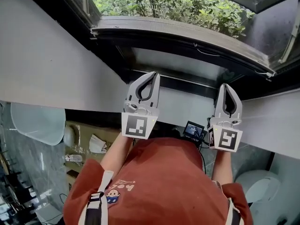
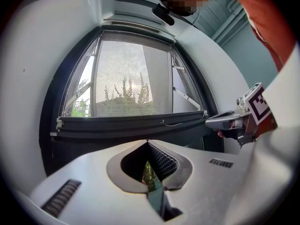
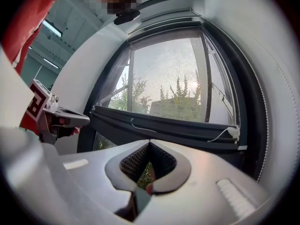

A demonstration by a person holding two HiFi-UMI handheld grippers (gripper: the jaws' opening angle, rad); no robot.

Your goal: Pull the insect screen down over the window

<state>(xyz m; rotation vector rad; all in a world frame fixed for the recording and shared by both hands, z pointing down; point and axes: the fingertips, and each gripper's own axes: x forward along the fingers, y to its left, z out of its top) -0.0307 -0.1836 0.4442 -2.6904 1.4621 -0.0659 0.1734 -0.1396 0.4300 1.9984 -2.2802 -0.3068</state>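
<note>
The insect screen [image 2: 131, 74] covers most of the window. Its dark bottom bar [image 1: 187, 35] hangs a little above the dark sill [image 1: 187, 86]. A thin pull cord [image 3: 225, 132] with a white end trails from the bar. My left gripper [image 1: 152, 74] is shut and points at the sill below the bar, holding nothing. My right gripper [image 1: 228, 85] is also shut, empty, and just short of the sill farther right. Each gripper view shows its own jaws closed, the left gripper [image 2: 148, 143] and the right gripper [image 3: 149, 142], with the bar [image 2: 131, 122] beyond them and apart from them.
Green shrubs [image 1: 178, 3] grow outside. White walls [image 1: 42, 64] flank the window recess. Below me are a cardboard box [image 1: 89, 135], a small lit device [image 1: 193, 129] and a white round fixture [image 1: 255, 184]. The person's red shirt [image 1: 164, 182] fills the lower middle.
</note>
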